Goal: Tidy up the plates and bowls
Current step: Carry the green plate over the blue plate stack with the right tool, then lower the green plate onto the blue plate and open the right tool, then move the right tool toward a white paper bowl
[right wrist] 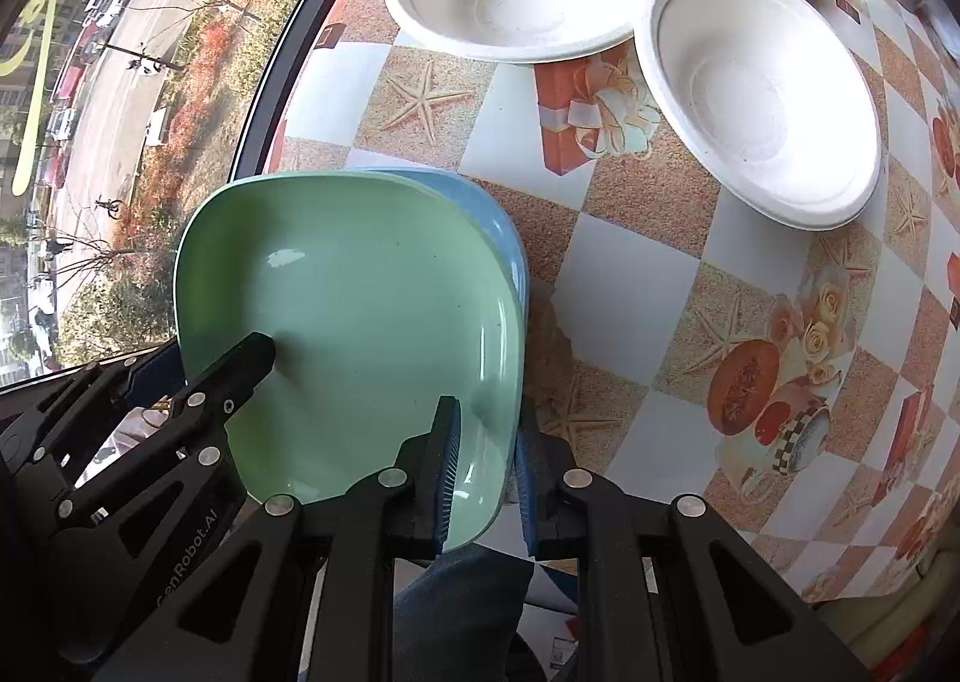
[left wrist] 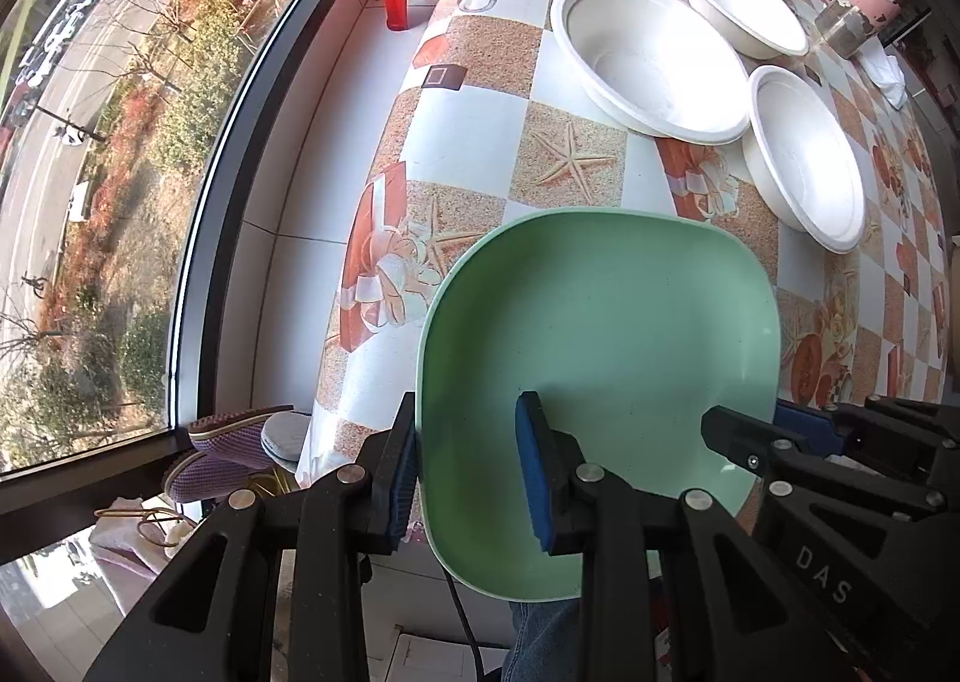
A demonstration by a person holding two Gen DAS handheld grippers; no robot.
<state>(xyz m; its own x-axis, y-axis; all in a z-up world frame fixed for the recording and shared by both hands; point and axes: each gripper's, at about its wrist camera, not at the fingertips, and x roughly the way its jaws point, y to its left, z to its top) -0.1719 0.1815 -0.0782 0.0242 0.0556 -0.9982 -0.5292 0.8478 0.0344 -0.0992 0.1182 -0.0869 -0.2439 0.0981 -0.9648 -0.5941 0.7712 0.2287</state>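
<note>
Green plate [right wrist: 360, 310]: a square, round-cornered plate is being held over the table's near edge, by the window-side corner; it is seen stacked on a blue plate [right wrist: 498, 226], whose rim is showing only along the far and right sides.

Left gripper [left wrist: 474, 466]: the green plate's left rim is being straddled by the blue-padded fingers [left wrist: 534, 472], one pad outside the rim and one on the inner face; whether the pads are actually pressing cannot be told.

Right gripper [right wrist: 486, 472]: the right rim of the stack is being bracketed at a narrow gap, one pad over the green plate's inside, the other down the outer side; a firm clamp is being judged likely but is not being shown for certain.

White bowls [left wrist: 651, 60]: three are being left standing further in on the table [left wrist: 480, 129], toward its far edge, two with rims touching.

Handling: the plates are being judged stiff, light and glossy, probably plastic, so slipping is being expected rather than breaking.

Hold point: the raised rim at mid-side is being judged best, with pads set deep enough to catch both plates together.

Risk: the blue plate is being judged liable to slide out from beneath if only the green rim is being gripped.
</note>
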